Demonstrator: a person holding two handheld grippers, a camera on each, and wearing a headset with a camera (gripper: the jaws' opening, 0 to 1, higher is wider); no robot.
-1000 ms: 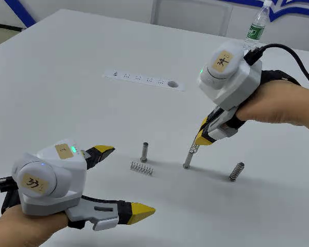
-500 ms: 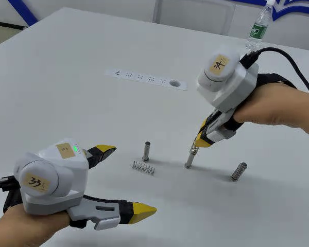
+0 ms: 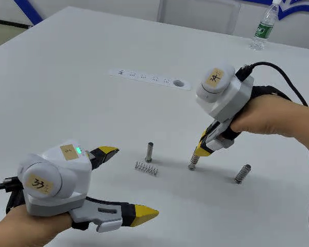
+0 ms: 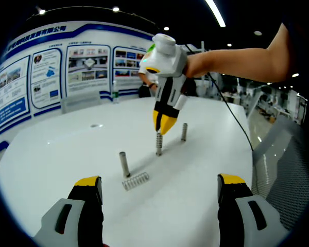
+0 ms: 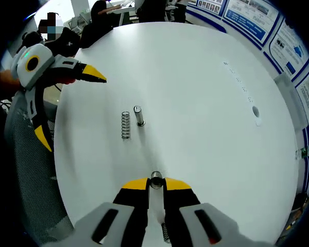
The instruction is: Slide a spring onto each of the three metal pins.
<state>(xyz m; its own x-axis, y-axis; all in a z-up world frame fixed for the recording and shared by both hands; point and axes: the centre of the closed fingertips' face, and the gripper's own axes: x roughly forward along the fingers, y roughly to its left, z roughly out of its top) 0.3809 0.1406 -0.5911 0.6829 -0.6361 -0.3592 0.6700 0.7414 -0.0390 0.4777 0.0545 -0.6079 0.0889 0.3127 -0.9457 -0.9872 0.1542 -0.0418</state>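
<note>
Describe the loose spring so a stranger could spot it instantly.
On the white table, find the power strip, then come toward the viewer to the bare upright pin. The loose spring lies flat just in front of its base. Unlike the middle spring and right spring, upright on pins, it is threaded on nothing.

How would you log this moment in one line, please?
right gripper: closed around middle pin, spring on it; left gripper: open; loose spring beside bare pin

Right claw (image 3: 201, 151) pinches the middle spring (image 3: 194, 161); left claw (image 3: 134, 181) gapes
</note>
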